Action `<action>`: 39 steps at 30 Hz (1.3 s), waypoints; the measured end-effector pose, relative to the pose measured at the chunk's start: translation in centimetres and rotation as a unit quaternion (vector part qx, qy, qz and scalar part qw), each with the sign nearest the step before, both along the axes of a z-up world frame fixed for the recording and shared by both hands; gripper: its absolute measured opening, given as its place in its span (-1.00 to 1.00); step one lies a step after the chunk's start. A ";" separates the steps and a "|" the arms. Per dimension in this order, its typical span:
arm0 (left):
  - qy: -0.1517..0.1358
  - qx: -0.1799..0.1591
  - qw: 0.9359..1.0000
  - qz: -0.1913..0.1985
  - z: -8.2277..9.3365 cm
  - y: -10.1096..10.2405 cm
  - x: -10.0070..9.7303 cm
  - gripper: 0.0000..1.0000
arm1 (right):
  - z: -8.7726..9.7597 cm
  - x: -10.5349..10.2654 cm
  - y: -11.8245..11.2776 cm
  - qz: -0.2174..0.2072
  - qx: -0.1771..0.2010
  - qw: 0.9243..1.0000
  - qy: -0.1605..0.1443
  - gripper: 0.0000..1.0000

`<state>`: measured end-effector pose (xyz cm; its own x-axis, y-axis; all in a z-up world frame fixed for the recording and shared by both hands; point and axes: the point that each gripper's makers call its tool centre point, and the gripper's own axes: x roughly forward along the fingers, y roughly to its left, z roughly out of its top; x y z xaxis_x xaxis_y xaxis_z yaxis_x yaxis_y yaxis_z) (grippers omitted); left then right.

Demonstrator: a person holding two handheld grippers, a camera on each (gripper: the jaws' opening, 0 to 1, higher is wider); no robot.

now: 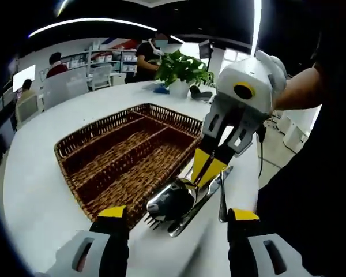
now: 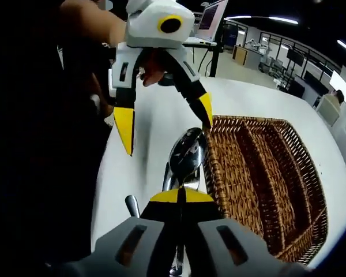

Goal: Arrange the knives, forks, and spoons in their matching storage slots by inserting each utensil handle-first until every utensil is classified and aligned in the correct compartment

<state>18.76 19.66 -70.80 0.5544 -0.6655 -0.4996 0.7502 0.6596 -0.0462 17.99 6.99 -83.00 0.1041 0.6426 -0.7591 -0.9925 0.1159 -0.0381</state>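
Right gripper (image 1: 209, 167) pinches a spoon (image 2: 186, 151) lying just beside the basket's (image 1: 127, 156) near rim, among other cutlery (image 1: 205, 199). Left gripper (image 2: 164, 130) hangs spread above the spoon. Bare table (image 1: 40, 202) flanks the basket.

Your left gripper (image 1: 177, 222) sits at the bottom of the view, its yellow-tipped jaws spread wide apart and holding nothing. Ahead of them lies a wicker tray (image 1: 127, 158) with long compartments on a white table (image 1: 34, 202). Just beside its near corner, a spoon (image 1: 172, 200) rests with other cutlery (a fork and a knife, it seems). Your right gripper (image 1: 209, 168) reaches in from the right, jaws closed on the spoon's handle. A potted plant (image 1: 181, 72) stands beyond.
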 end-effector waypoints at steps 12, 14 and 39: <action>0.117 0.030 0.982 -0.145 -10.7 -8.6 -1.6 -0.12 | 1.4 -1.8 1.2 0.034 0.018 0.999 -0.013 -1.00; 0.129 0.008 0.984 -0.120 -10.4 -8.7 -1.2 -0.13 | 1.2 -1.8 1.5 0.039 0.019 0.999 -0.014 -1.00; 0.124 0.055 0.971 -0.197 -11.6 -8.3 -4.0 -0.68 | -0.4 -3.0 1.9 0.030 0.024 0.999 0.036 -1.00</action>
